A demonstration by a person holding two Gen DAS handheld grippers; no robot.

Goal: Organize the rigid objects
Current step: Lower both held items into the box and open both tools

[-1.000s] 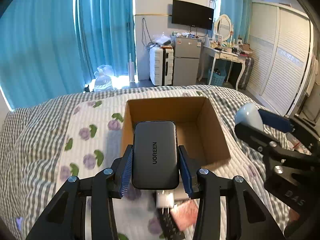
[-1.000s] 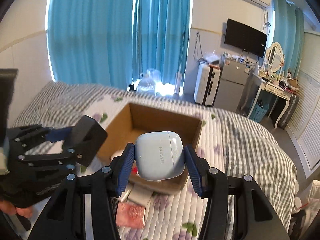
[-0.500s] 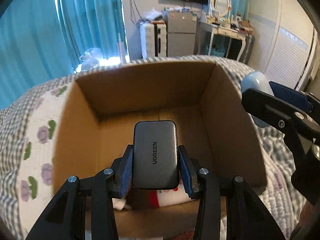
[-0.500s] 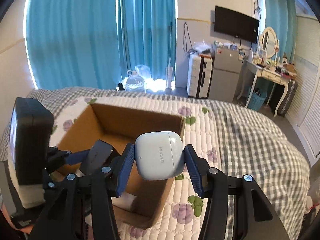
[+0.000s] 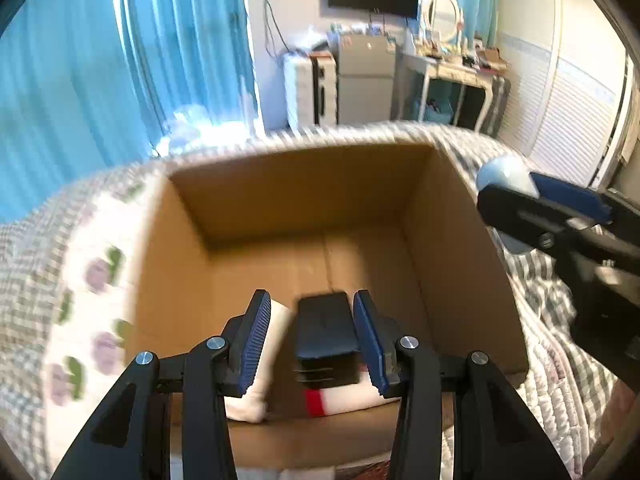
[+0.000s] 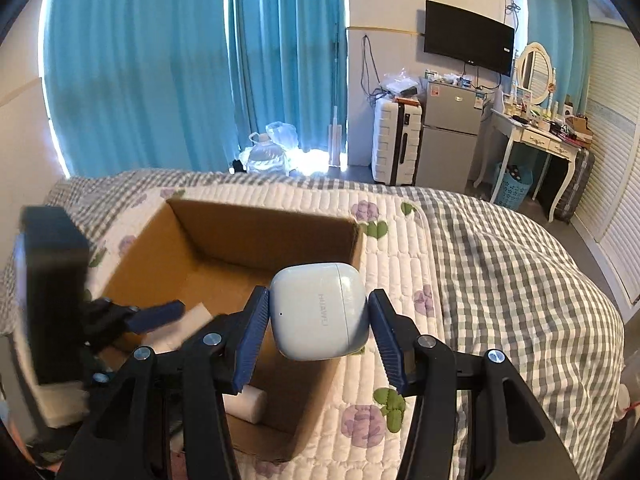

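Earbud case (image 6: 319,317) in right claw (image 6: 317,336)

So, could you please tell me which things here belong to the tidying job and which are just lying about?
Part of the job:
- cardboard box
- dark charger in the box, below the open left claw
- pale blue earbud case, held by the right claw

Just lying about:
- suitcase
- fridge
- TV
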